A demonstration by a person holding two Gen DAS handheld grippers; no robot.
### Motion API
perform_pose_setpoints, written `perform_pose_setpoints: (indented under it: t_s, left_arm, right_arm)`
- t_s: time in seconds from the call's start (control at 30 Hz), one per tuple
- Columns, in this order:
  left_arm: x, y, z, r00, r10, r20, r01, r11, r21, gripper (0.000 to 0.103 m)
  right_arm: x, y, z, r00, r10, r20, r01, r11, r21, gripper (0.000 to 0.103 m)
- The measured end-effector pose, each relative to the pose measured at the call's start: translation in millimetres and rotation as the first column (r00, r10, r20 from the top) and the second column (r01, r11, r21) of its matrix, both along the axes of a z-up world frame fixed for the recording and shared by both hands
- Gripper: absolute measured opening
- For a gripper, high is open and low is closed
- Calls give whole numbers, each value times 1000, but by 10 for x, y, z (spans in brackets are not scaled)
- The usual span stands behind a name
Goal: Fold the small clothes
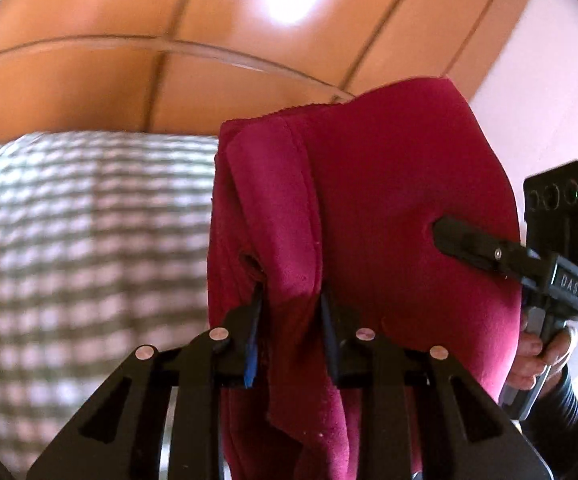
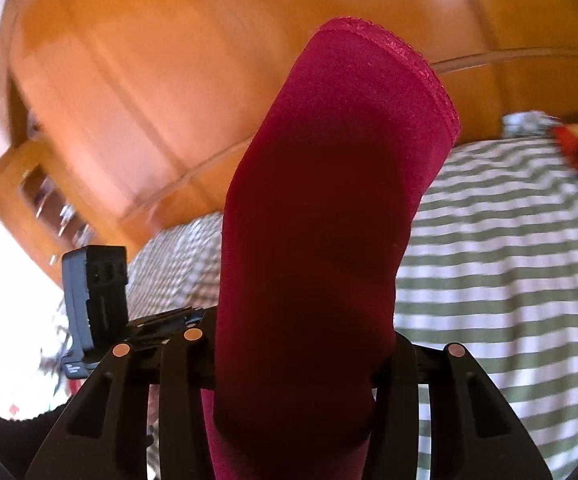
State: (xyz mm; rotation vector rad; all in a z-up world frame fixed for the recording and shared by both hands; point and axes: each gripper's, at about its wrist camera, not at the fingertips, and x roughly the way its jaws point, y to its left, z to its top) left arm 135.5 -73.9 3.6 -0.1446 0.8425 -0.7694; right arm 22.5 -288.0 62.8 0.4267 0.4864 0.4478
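Garment (image 1: 369, 184): crimson, lifted above striped bed (image 1: 69, 240) | left gripper (image 1: 289, 312) fingers clamp bunched edge | right gripper (image 2: 301, 360) fingers clamp other end | risk: thin pinch slips, cloth drops crumpled

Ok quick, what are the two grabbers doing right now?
Left gripper: closed on a fold of the red garment.
Right gripper: closed on the same red garment, lifted above the striped bedcover.

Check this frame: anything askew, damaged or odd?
Nothing damaged. The crimson garment hangs bunched between both grippers above the striped bedcover, not laid flat; the left gripper pinches a crumpled fold.
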Motion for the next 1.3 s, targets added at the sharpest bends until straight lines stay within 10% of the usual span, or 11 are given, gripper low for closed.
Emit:
perform_pose_setpoints:
  t_s: [0.23,0.4,0.57,0.73,0.9,1.0,1.3]
  left_arm:
    - [272,-1054,-157,997,-79,-28,82,986,148,23]
    - [232,-1326,-458,996,-88,-31,93,969,227,30]
    - [212,-1247,-373,997,-48,-58,61,970,237,34]
    - [-42,-936,-162,999,31,18,-34,977,212,42]
    - [-286,-827,-103,991,70,116,-98,963,251,42]
    - [-245,-923,-256,989,83,124,-120,936,332,44]
    - [-383,-863,-98,982,124,140,-160,944,289,51]
  right_arm:
    - [-115,-894,-701,928,-317,-195,340,935,104,44]
    - [-210,-1168,-1320,903,-316,-290,391,885,253,56]
    - [-113,-1020,-1101,878,-377,-294,421,901,105,84]
    - [-416,-952,-778,824,-541,-170,527,841,-119,84]
    - [-813,-477,-545,854,-520,22,504,814,-289,84]
    - [-770,-237,-843,889,-456,-41,413,837,-359,84]
    - [-716,-217,-1109,788,-585,-192,512,795,-326,89]
